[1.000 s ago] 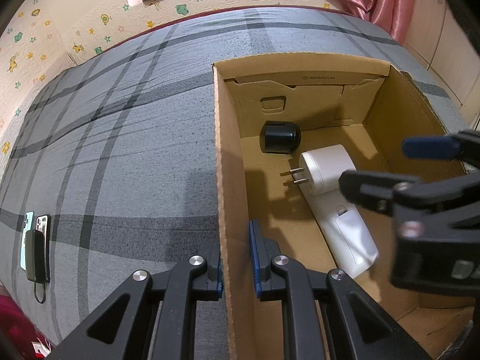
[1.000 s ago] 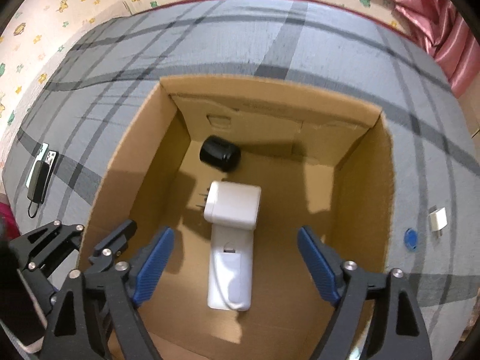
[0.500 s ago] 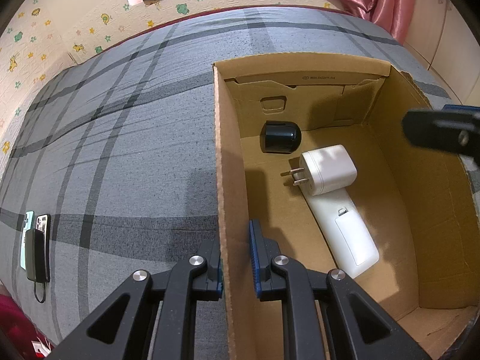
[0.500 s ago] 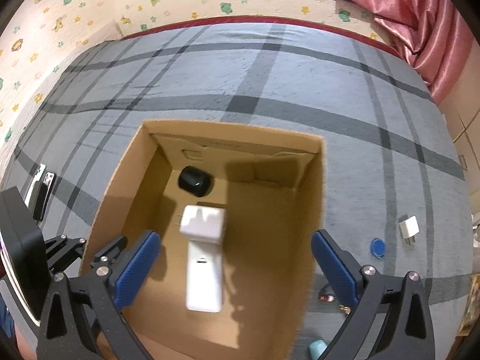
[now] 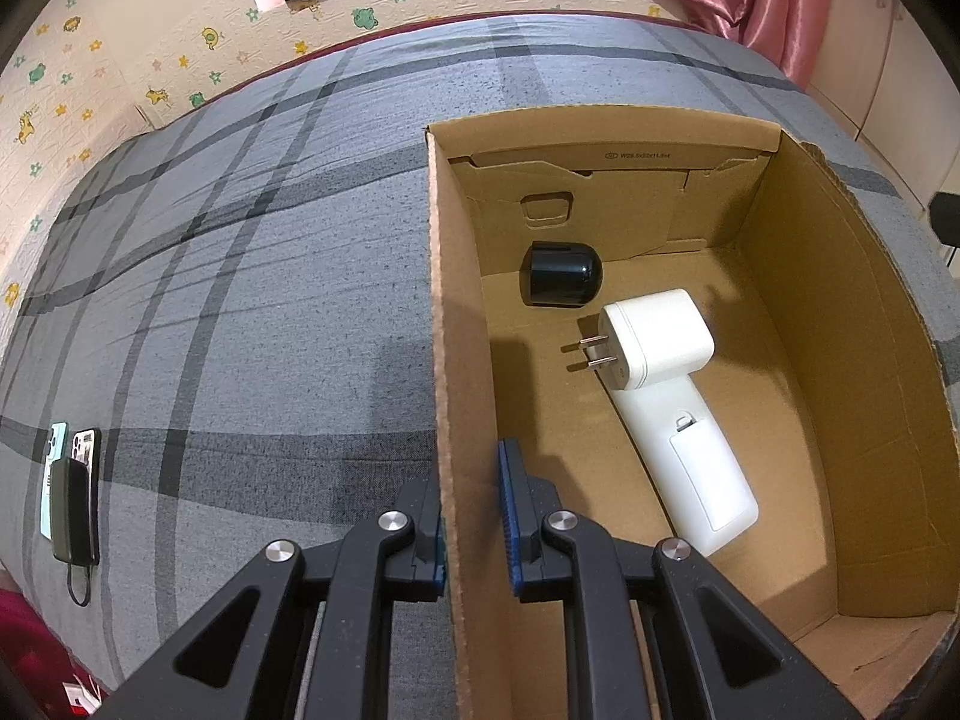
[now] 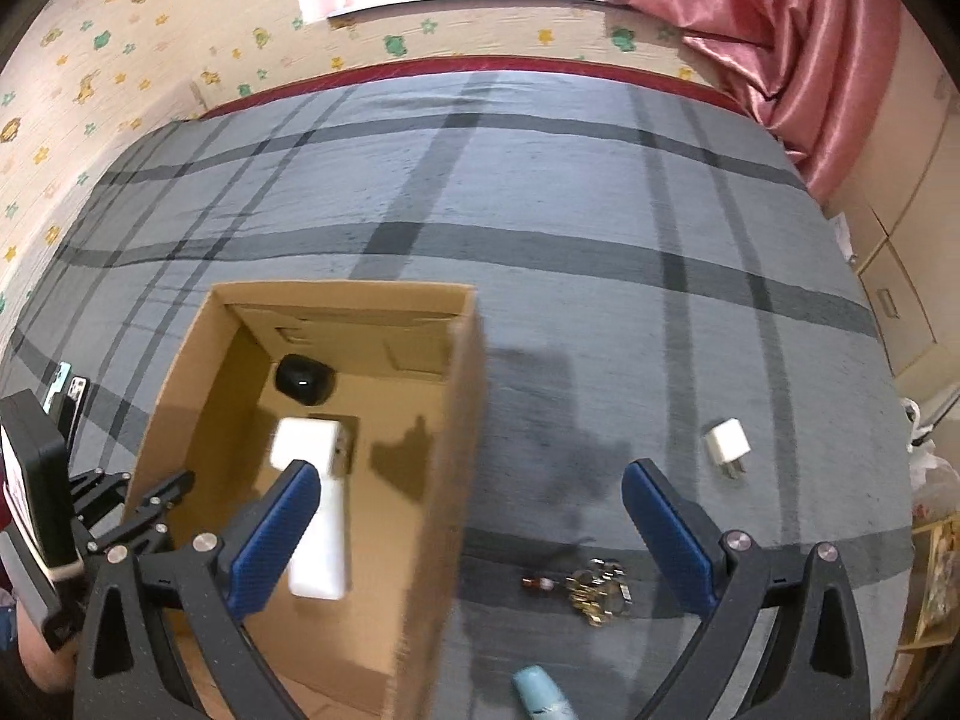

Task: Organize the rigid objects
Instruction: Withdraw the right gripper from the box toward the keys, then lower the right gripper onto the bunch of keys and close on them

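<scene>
An open cardboard box (image 5: 456, 396) (image 6: 456, 420) stands on a grey plaid bed. Inside lie a black rounded device (image 5: 561, 282) (image 6: 303, 381), a white plug adapter (image 5: 657, 339) (image 6: 303, 444) and a long white device (image 5: 690, 468) (image 6: 324, 546). My left gripper (image 5: 474, 516) is shut on the box's left wall. My right gripper (image 6: 468, 522) is open and empty, above the box's right wall. On the bed to the right lie a small white charger (image 6: 727, 444), a bunch of keys (image 6: 594, 591) and a light blue object (image 6: 540, 693).
Two phones and a black power bank (image 5: 72, 492) lie at the bed's left edge. A pink curtain (image 6: 780, 42) hangs at the back right. A wall with stickers runs along the far side. Cupboards stand at the right.
My right gripper has risen out of the box and moved right, over the box's right wall. The left gripper has kept its hold on the wall.
</scene>
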`<state>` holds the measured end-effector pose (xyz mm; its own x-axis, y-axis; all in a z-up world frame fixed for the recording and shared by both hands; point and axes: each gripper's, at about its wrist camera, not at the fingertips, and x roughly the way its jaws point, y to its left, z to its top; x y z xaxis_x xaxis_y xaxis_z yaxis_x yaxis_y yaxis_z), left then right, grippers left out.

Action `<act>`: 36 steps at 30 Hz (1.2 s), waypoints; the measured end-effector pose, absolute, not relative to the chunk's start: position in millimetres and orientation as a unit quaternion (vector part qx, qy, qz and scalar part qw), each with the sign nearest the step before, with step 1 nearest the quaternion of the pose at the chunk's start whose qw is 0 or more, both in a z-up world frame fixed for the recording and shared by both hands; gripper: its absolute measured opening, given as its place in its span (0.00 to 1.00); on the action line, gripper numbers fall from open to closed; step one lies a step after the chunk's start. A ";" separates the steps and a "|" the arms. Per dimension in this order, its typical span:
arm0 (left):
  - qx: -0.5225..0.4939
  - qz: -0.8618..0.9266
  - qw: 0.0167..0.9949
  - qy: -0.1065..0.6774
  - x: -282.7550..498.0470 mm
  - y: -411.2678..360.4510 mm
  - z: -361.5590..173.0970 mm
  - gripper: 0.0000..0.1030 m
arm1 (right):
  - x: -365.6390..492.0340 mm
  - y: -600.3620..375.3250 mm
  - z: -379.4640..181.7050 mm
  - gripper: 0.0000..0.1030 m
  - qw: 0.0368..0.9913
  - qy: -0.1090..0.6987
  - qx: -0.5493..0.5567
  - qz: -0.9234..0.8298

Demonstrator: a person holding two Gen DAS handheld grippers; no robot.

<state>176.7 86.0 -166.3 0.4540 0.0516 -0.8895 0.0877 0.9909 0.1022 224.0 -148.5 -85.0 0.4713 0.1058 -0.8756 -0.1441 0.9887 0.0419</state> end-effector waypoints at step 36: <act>0.072 -0.005 0.850 0.522 176.5 82.9 -166.0 0.14 | 191.3 -241.9 -170.9 1.00 0.839 0.543 0.010 0.009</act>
